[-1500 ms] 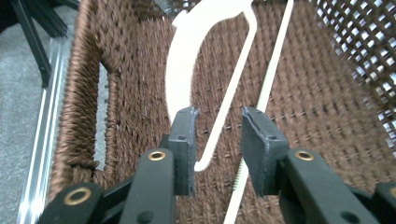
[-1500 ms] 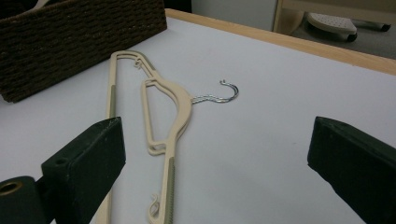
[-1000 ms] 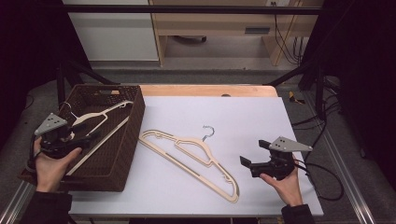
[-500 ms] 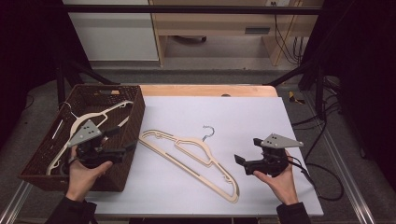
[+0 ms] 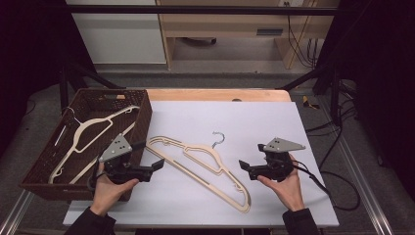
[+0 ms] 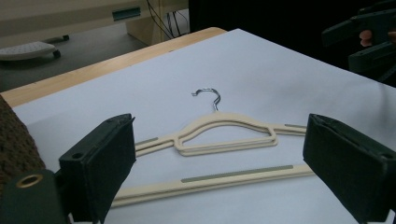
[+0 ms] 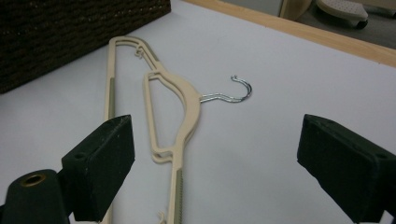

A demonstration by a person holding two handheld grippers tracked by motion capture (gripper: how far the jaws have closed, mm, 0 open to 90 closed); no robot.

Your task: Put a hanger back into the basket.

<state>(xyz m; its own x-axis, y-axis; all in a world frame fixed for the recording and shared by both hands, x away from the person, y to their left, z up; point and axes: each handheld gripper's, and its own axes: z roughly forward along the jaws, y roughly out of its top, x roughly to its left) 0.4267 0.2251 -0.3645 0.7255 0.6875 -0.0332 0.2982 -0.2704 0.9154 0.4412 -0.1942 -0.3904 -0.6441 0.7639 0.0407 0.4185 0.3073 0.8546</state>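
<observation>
A cream plastic hanger [image 5: 205, 164] with a metal hook [image 5: 219, 137] lies flat on the white table top [image 5: 244, 122]; it also shows in the left gripper view [image 6: 224, 140] and the right gripper view [image 7: 180, 112]. My left gripper [image 5: 151, 165] is open just left of the hanger's left end, jaws wide apart with nothing between them [image 6: 219, 168]. My right gripper [image 5: 246, 166] is open to the right of the hanger, pointing at it, and holds nothing [image 7: 215, 163]. A second cream hanger [image 5: 93, 132] lies inside the brown wicker basket [image 5: 142, 117].
The basket stands at the table's left edge, partly off the white top. A wooden strip [image 5: 215, 94] runs along the table's far edge. A black cable [image 5: 323, 183] trails from my right gripper over the right edge. A wooden desk [image 5: 230, 29] stands beyond.
My left gripper has moved right, from over the basket out onto the table by the hanger's left end. My right gripper has edged slightly left toward the hanger.
</observation>
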